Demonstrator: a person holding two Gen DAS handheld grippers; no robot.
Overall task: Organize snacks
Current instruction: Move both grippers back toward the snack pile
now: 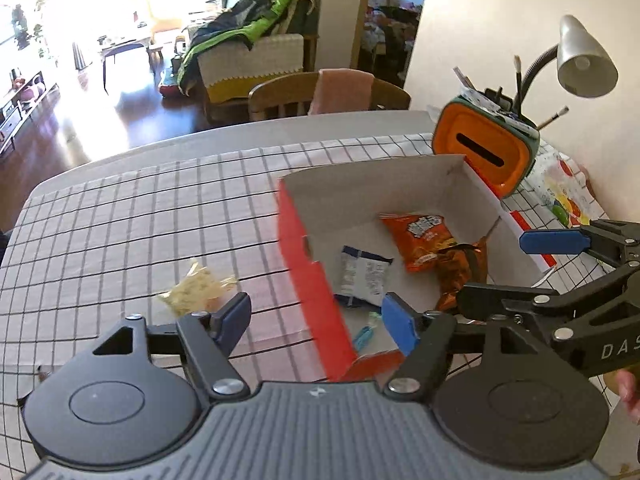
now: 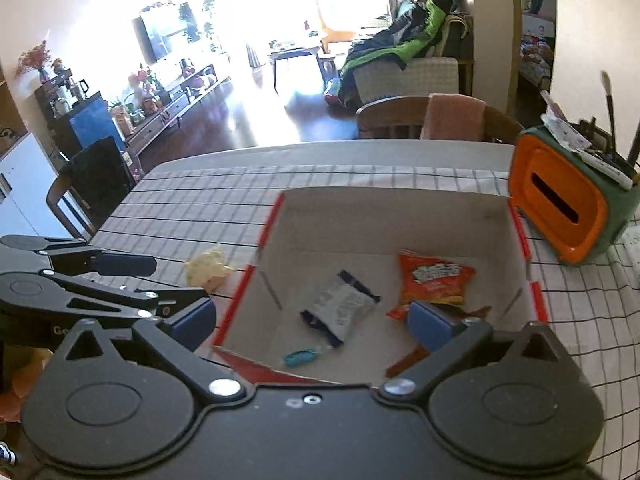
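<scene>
Open box [image 2: 400, 216], walls all round.

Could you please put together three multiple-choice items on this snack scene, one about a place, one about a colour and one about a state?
1. Where does the pale yellow snack packet lie?
A. inside the box
B. on the checked tablecloth, outside the box
C. on the chair

2. What colour is the outside of the box?
A. red
B. green
C. black

3. How does the right gripper stand?
A. shut on the orange chip bag
B. shut on nothing
C. open, holding nothing

Answers:
1. B: it rests on the tablecloth to the left of the box's red wall.
2. A: the outer wall is red, while the inside is white.
3. C: its blue pads stand far apart, and the orange chip bag lies on the box floor.
</scene>
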